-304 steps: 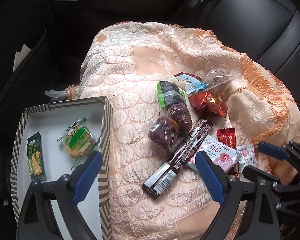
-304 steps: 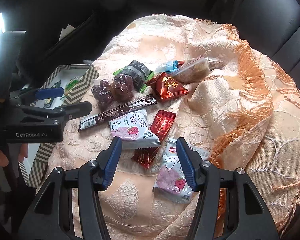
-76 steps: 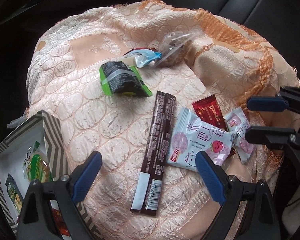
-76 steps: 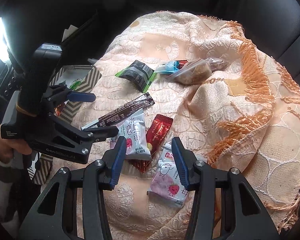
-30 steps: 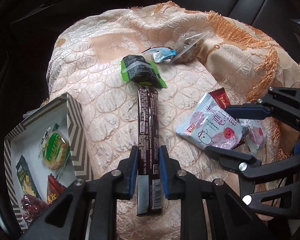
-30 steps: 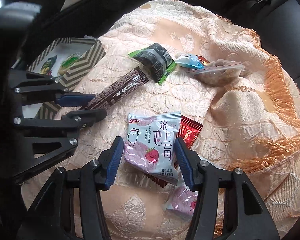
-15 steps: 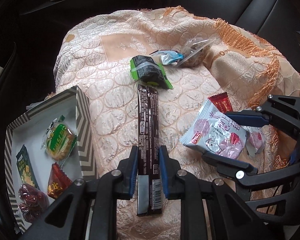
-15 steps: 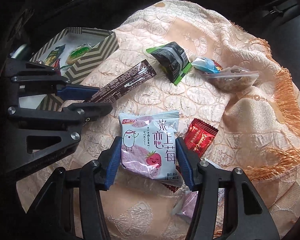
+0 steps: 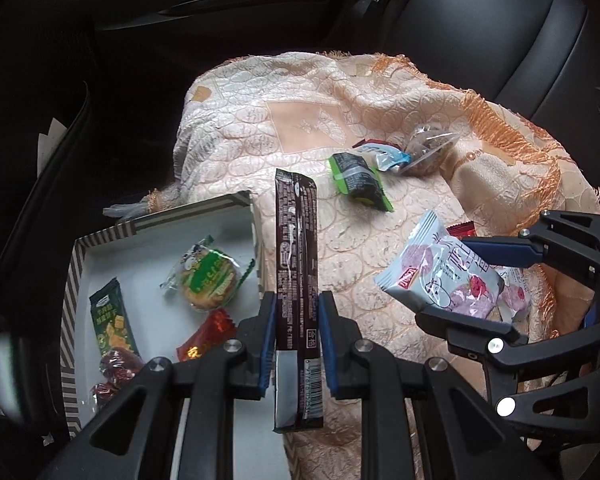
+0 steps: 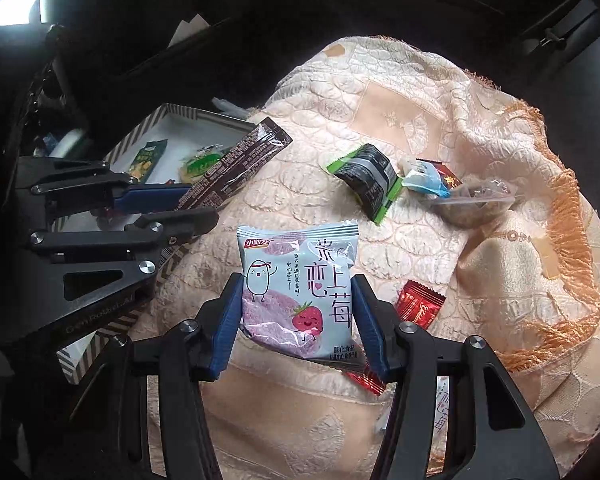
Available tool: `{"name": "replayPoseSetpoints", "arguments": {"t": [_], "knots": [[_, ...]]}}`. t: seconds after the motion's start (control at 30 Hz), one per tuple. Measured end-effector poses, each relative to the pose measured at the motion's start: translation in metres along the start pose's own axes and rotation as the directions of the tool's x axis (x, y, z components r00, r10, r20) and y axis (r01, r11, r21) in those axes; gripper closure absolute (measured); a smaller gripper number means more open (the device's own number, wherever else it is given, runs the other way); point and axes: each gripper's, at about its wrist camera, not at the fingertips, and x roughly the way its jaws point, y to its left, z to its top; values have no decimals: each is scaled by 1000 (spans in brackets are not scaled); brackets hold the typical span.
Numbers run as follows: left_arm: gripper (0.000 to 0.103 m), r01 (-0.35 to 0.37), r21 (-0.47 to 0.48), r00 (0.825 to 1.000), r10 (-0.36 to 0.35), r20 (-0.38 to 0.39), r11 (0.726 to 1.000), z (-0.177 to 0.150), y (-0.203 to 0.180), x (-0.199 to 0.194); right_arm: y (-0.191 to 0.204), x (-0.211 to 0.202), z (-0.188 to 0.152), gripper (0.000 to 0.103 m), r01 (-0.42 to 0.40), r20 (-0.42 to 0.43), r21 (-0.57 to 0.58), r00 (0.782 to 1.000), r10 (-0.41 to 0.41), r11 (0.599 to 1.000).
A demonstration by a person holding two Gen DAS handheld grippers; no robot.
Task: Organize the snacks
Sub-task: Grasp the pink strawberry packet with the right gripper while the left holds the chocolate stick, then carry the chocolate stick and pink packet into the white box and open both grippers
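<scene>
Both snacks that lay on the blanket a moment ago are now lifted clear of it, each carried in one of our two claws. Our left claw [image 9: 297, 322] is clenched on a long dark brown snack bar [image 9: 297, 248], its blue pads pressing the two long edges near the barcode end, so that the bar stands almost upright and reaches out over the near wall of the striped box [image 9: 168, 222]. Our right claw [image 10: 298, 320] grasps a pale blue strawberry puff packet [image 10: 298, 284] by its two sides, with the printed face turned toward the camera. The box sits to the left of the blanket and already holds four snacks: a round cake in a green wrapper [image 9: 208, 278], a narrow green cracker packet [image 9: 112, 326], a red foil candy [image 9: 206, 340] and a dark red wrapped sweet [image 9: 114, 368] (the last one is half hidden by the claw frame). A peach quilted blanket [image 9: 300, 128] with an orange fringe covers a black car seat [image 9: 484, 20]. Farther back on the blanket we see a black and green packet [image 10: 368, 180], and just beyond it a light blue candy wrapper [image 10: 422, 180] touching a clear bag of brown pieces [image 10: 474, 202]. Nearer the right claw, a red chocolate wrapper [image 10: 418, 308] lies flat on the blanket, and a second pink and white packet [image 9: 514, 296] shows partly behind the held one.
</scene>
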Motion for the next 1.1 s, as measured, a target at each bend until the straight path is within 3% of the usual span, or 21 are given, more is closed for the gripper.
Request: {"name": "replayPoseSetpoints", "arguments": {"t": [0.47,1.1], "knots": [[81,-82,-140,996,76,-50,987,-26,67,4,45,12,29,50,-49,-4,-86,999,49,995],[80,-146,-203,986,125,-112,968,-47,98,22,92,63,71,50,-77,-35,-146,997,73,986]]}}
